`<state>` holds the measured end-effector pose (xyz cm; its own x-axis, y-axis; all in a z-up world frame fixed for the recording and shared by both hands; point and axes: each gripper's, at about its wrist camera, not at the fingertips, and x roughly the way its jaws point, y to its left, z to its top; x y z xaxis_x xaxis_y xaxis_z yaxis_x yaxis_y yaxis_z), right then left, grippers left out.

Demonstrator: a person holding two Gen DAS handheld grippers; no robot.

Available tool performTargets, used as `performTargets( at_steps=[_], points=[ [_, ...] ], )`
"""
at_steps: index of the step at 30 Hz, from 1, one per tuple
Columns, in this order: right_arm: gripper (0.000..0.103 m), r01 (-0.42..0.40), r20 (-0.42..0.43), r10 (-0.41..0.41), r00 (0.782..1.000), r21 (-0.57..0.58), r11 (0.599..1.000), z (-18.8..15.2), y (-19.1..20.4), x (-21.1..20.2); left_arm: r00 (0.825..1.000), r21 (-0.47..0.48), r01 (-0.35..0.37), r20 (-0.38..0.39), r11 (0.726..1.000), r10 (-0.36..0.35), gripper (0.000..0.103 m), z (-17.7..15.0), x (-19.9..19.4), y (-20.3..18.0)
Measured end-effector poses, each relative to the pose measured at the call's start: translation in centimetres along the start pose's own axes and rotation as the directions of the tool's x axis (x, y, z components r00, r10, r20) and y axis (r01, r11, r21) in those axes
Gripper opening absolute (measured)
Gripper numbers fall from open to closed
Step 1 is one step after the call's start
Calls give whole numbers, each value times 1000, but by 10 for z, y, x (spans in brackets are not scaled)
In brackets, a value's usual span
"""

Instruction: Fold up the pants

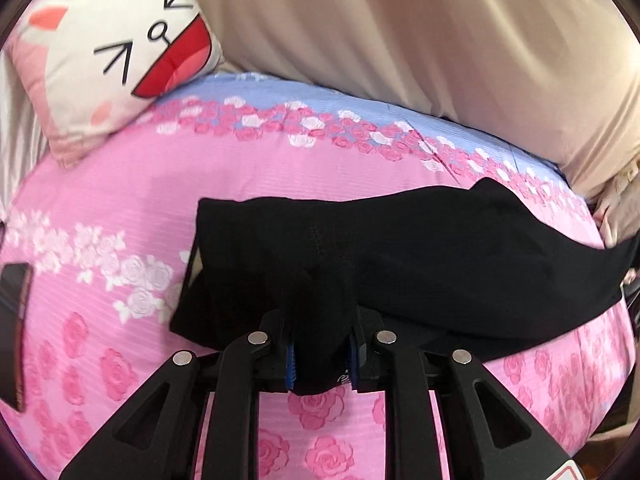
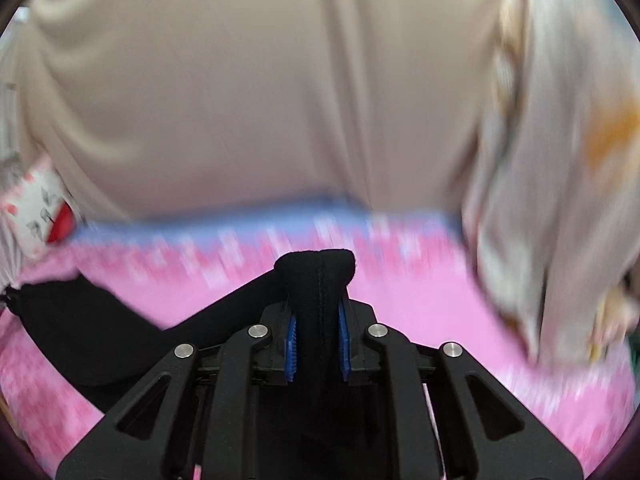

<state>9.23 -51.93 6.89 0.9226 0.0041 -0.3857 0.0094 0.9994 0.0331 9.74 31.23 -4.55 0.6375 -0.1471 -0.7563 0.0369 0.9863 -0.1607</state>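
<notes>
Where blur smears the bedspread (image 2: 400,304), right tool (image 2: 318,344) grips pants (image 2: 316,280)

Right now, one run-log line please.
stage: mid-fold | left gripper: shut on pants | right gripper: shut on pants | surface: bedspread

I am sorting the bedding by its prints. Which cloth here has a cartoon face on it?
The white and pink pillow at the far left of the bed. It shows a laughing red mouth; the bedsheet has only roses, and the beige curtain is plain.

Pants (image 1: 400,248) lie on bedspread (image 1: 120,272), pillow (image 1: 116,52) behind.
</notes>
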Motion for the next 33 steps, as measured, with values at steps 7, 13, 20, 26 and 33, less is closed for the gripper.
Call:
performTargets(
  at_steps=[7,13,20,26,33],
  points=[
    [46,268,-433,-243,868,-4,963,-123,-65,13,999,-8,-29,13,1000,29,50,-48,3,6],
    [72,175,-297,-54,953,396,901,-121,-96,-53,995,-10,-4,103,1000,5,67,-45,-44,15],
    [76,90,-369,271,889,722,686,-126,-108,26,971,-129,-123,189,984,146,74,-19,-88,32],
    [16,125,-371,196,908,684,719,-91,-94,60,963,-167,-91,235,982,129,74,-11,-96,3],
    [37,66,-270,48,962,397,916,-74,-72,9,967,-116,116,241,986,-85,75,-5,-63,-68]
  ],
)
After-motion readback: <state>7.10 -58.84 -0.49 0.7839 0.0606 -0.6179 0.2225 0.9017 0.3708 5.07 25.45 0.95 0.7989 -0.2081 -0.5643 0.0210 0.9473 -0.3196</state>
